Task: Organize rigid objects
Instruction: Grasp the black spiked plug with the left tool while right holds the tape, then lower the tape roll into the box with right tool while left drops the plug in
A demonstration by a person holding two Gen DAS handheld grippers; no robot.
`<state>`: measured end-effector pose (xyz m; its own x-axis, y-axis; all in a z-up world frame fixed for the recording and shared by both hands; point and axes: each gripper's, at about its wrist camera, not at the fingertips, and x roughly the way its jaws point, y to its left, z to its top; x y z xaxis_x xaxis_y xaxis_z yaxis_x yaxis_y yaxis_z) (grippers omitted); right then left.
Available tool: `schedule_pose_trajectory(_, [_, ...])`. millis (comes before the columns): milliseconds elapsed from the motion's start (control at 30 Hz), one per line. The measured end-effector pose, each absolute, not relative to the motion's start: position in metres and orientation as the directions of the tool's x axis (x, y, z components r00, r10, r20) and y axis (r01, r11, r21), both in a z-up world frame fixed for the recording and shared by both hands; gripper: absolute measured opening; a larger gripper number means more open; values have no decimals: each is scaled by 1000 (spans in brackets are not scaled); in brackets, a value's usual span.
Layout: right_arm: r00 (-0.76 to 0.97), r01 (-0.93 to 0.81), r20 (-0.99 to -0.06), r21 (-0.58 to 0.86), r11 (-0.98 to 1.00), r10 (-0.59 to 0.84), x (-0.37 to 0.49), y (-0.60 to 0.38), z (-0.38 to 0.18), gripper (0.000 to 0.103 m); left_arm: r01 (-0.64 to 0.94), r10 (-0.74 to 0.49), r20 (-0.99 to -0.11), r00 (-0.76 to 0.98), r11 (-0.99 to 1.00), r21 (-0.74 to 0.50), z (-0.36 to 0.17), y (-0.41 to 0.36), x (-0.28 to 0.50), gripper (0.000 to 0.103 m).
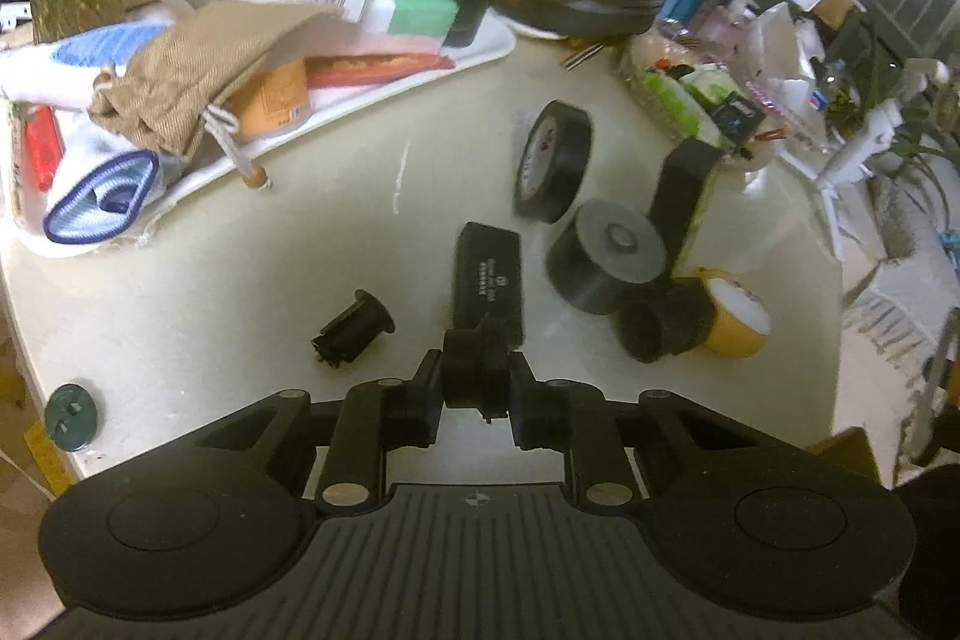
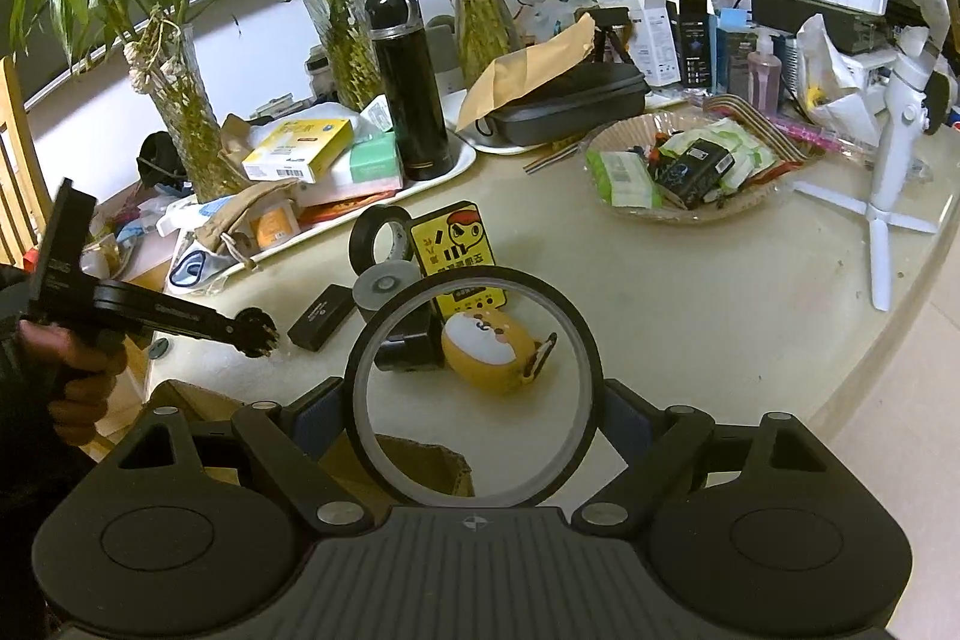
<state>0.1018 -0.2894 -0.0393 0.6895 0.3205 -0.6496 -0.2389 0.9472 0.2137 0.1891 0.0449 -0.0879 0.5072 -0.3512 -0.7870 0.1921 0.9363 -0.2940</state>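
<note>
While the left gripper [image 1: 475, 388] is clenched on a small black ribbed plastic part [image 1: 477, 367], its two fingers pressing that piece from either side, the rest of the clutter lies ahead of it on the pale table [image 1: 240, 268]; just beyond the held part, nearly touching its far end, lies a flat black rectangular case [image 1: 487, 274] with white print; to the left of the fingertips, apart from them, a short black flanged sleeve [image 1: 351, 328] lies on its side; further left, at the table's edge, sits a small dark green disc [image 1: 70, 417]. Ahead and to the right stand a black tape roll [image 1: 552, 160] on its edge and a grey-faced black spool [image 1: 606, 259], the two close together; beside the spool, a black cylinder [image 1: 660, 322] touches a yellow round object [image 1: 735, 319].

Seen from the right wrist, the right gripper [image 2: 474, 400] grips a large thin black ring [image 2: 474, 388] across its width, the jaws held wide by it, the ring upright between the pads; through the hoop show the yellow toy [image 2: 489, 349] and a yellow sign [image 2: 459, 250] standing behind it; far to the left a person's hand [image 2: 78, 370] holds the other tool over the table's near edge.
</note>
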Motion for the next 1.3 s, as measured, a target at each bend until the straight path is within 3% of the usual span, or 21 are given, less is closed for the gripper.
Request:
schedule_pose_trajectory(500, [673,-279,-668,168,946,317,100,-277,-36,89,294,-387,-743,547,919,-262,-43,27,142,21])
schedule_pose_trajectory(733, [621,-298,-693,225,928,368,95,-259,-31,89,318,-387,-738,553,917,-242,-30,24,121,21])
schedule_pose_trajectory(1300, [490,-348,-781,232,908,387,87,-219,-25,89,367,-316,-788,529,922,-124,-26,4,83,22])
